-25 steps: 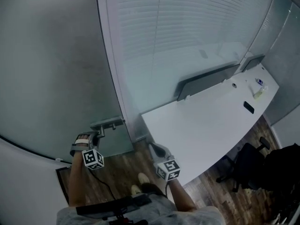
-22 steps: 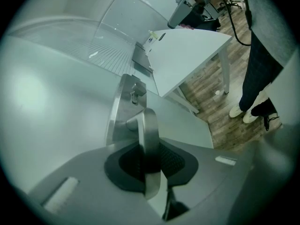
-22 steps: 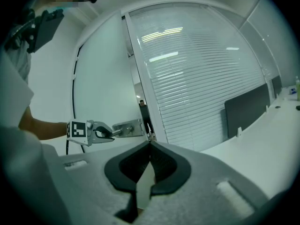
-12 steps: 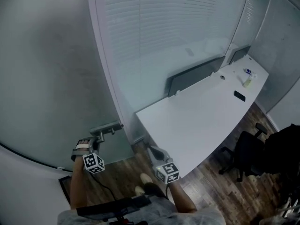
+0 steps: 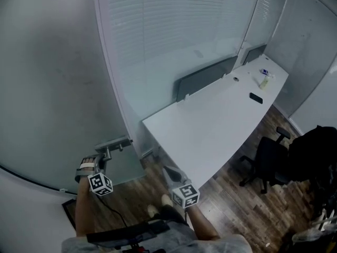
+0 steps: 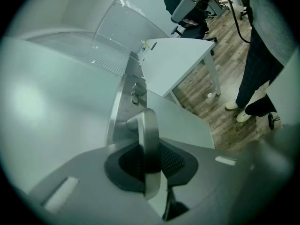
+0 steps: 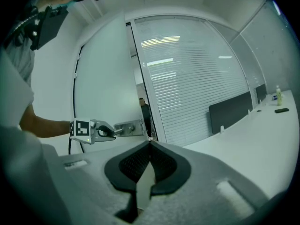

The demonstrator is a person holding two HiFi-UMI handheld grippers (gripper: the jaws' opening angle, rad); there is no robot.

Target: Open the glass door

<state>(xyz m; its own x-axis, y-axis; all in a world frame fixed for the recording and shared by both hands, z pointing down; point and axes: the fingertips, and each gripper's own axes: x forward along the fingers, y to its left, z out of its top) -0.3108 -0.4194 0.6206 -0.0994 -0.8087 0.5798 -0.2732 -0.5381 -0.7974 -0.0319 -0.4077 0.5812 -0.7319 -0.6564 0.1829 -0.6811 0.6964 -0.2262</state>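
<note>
The frosted glass door (image 5: 47,88) fills the left of the head view, with its metal lever handle (image 5: 115,143) near the door's edge. My left gripper (image 5: 103,154) is shut on that lever. In the left gripper view the lever (image 6: 147,125) runs straight between the left gripper's (image 6: 149,159) pads, with the lock plate (image 6: 125,108) behind it. My right gripper (image 5: 168,171) hangs beside the desk corner, shut, with nothing in it. In the right gripper view the right gripper's (image 7: 150,144) tips meet, and the left gripper (image 7: 101,131) shows on the handle (image 7: 125,128).
A long white desk (image 5: 210,120) with a dark screen (image 5: 202,78) stands along the blind-covered glass wall (image 5: 174,30). A phone (image 5: 256,98) and a bottle (image 5: 265,80) lie at its far end. A black office chair (image 5: 266,159) stands on the wooden floor at right.
The handle and my left gripper have drifted left and down in the head view, still gripped. The right gripper moved the same way. Desk and wall have slid left.
</note>
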